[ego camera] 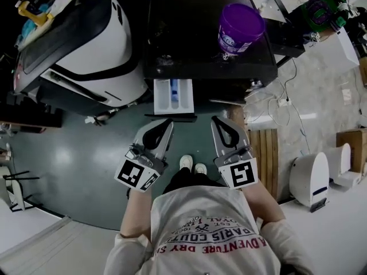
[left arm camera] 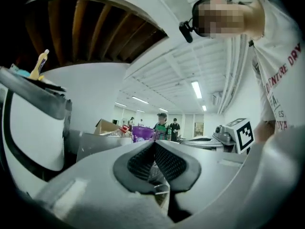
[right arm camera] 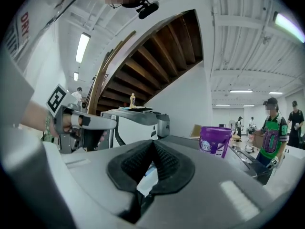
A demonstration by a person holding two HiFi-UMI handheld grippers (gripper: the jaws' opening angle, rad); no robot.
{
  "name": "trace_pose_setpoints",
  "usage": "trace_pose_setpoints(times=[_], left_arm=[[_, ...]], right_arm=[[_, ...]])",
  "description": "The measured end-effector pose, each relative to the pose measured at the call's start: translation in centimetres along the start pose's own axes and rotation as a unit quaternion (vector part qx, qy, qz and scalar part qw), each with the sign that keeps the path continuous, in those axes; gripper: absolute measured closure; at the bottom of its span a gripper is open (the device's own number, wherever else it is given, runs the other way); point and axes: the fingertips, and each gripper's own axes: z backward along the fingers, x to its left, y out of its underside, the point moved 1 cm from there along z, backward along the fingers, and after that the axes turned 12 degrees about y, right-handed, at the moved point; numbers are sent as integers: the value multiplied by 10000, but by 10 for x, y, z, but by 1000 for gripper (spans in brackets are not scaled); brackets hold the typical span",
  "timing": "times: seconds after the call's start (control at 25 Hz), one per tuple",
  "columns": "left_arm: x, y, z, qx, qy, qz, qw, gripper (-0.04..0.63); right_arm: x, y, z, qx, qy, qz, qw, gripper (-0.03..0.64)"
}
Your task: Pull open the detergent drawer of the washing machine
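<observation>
The black washing machine (ego camera: 206, 44) stands ahead of me, seen from above. Its white detergent drawer (ego camera: 174, 96), with a blue insert, sticks out of the front, pulled open. My left gripper (ego camera: 166, 125) hangs just below the drawer's left corner, jaws shut and empty. My right gripper (ego camera: 217, 122) is level with it, to the right of the drawer, also shut with nothing in it. Neither touches the drawer. In the left gripper view the left gripper (left arm camera: 153, 145) has its pads closed together; in the right gripper view the right gripper (right arm camera: 152, 145) shows the same.
A purple bucket (ego camera: 239, 26) sits on the machine's top. A white and black appliance (ego camera: 86, 44) stands to the left. A wooden pallet (ego camera: 266, 153) and a white device (ego camera: 309, 179) lie right. Cables (ego camera: 287, 99) trail over the floor. People (right arm camera: 271, 137) stand far off.
</observation>
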Motion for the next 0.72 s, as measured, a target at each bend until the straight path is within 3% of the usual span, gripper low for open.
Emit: trace_pose_setpoints(times=[0.4, 0.72], left_arm=[[-11, -58, -1, 250, -128, -773, 9966, 603], [-22, -78, -9, 195, -145, -828, 9963, 603]], right_arm=[[-20, -59, 5, -491, 7, 166, 9987, 617], [-27, -76, 12, -592, -34, 192, 9981, 617]])
